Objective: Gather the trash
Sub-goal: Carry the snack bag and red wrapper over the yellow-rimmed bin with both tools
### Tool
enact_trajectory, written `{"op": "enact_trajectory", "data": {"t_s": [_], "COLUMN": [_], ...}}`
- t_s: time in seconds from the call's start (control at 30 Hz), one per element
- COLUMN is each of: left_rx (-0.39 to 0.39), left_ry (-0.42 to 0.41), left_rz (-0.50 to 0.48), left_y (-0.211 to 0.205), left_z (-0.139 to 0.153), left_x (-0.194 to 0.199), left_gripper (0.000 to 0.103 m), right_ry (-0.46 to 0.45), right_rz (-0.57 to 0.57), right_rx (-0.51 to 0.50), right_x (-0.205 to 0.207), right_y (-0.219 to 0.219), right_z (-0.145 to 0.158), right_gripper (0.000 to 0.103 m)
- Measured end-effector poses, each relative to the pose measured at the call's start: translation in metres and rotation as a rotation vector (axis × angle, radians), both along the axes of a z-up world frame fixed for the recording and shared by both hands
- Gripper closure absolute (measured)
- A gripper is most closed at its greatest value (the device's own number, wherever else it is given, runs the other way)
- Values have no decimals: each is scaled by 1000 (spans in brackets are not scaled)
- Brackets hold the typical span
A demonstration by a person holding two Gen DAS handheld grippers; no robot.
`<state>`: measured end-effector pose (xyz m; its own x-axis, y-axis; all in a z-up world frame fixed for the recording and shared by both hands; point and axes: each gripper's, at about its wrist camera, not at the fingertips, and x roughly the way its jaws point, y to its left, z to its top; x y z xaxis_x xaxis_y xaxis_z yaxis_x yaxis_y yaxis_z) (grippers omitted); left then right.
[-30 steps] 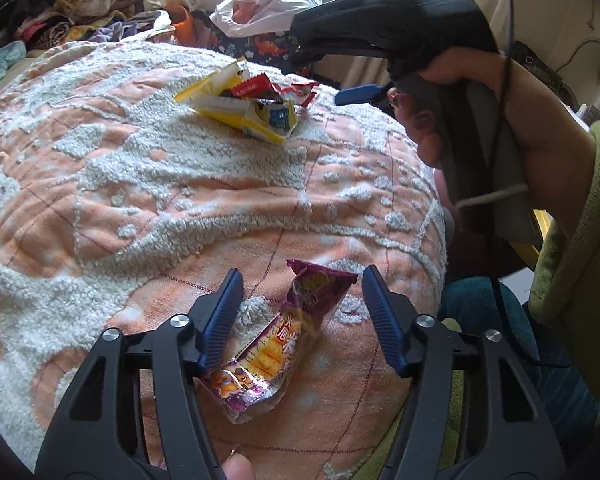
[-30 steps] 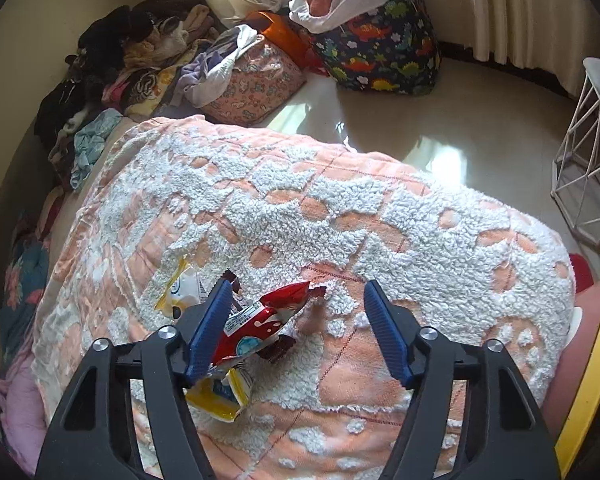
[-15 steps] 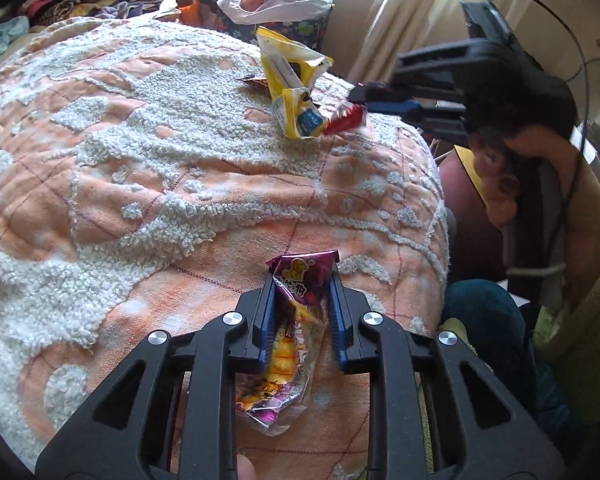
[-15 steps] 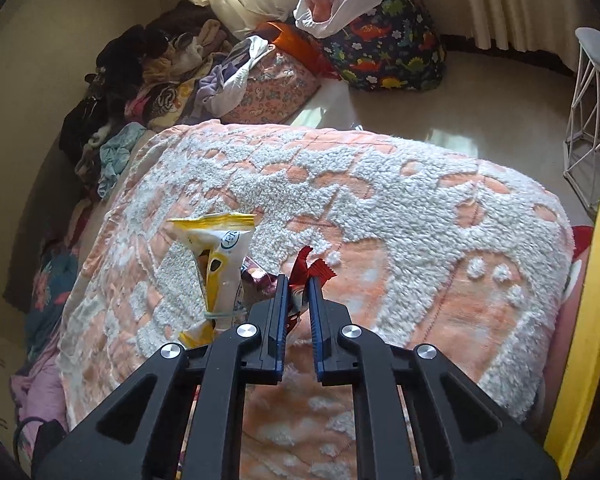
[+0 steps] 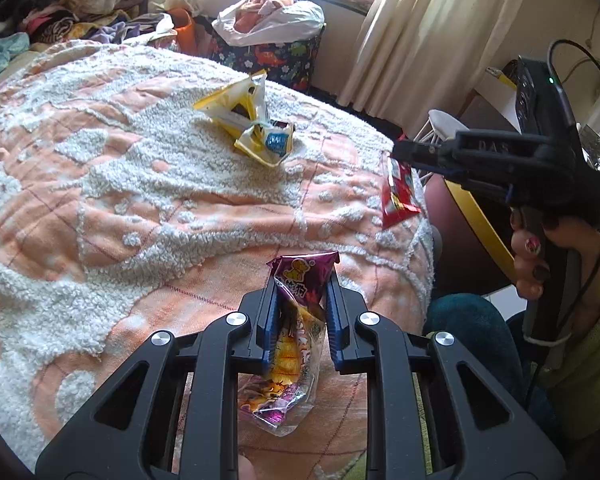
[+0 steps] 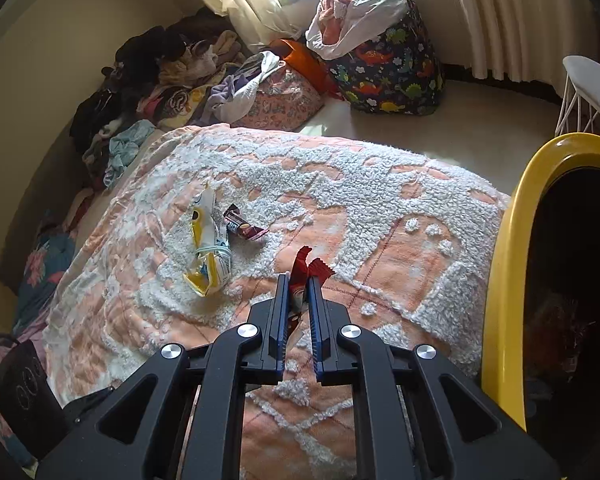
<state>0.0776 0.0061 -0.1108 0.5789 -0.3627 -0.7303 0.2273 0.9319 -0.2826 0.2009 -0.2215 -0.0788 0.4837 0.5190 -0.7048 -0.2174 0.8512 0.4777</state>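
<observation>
Showing the left wrist view first: the left gripper (image 5: 300, 284) has its jaws clenched on a purple snack wrapper (image 5: 291, 332), held just above the near edge of the bed (image 5: 99, 184) with its orange-and-white blanket. Farther back on the blanket lies a yellow wrapper (image 5: 251, 128). At right, the right gripper (image 5: 400, 152) pinches a red wrapper (image 5: 398, 192) that hangs beyond the bed's edge.

Right wrist view: the right gripper (image 6: 298, 280) jaws are closed on the red wrapper (image 6: 306, 272) — its crimped end juts past the tips. On the bed (image 6: 380, 208) rest the yellow wrapper (image 6: 209, 248) and, touching it, a dark brown wrapper (image 6: 241, 228). A yellow-rimmed bin (image 6: 504, 280) stands just beside the bed at right.
</observation>
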Motion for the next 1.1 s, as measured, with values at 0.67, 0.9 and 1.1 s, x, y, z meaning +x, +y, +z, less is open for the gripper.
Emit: {"op": "enact_trajectory", "data": {"t_s": [0.67,0.9,1.1], "left_rx": [-71,-81,-84], "left_ry": [-77,-95,-110], "left_rz": [24,-4,-25], "left_y": [-17,-33,-49], "left_z": [39,51,60], "left_x": [7,7,10], "left_gripper": [89,89,89], "right_ry": [-88,-108,-124], "right_rz": [-56,-84,-112], "right_rx": [21,27,40], "right_x": [-31,-36,-40], "right_y": [-50,-71,-88], "right_z": [32,41,48], "right_gripper": [93,93,93]}}
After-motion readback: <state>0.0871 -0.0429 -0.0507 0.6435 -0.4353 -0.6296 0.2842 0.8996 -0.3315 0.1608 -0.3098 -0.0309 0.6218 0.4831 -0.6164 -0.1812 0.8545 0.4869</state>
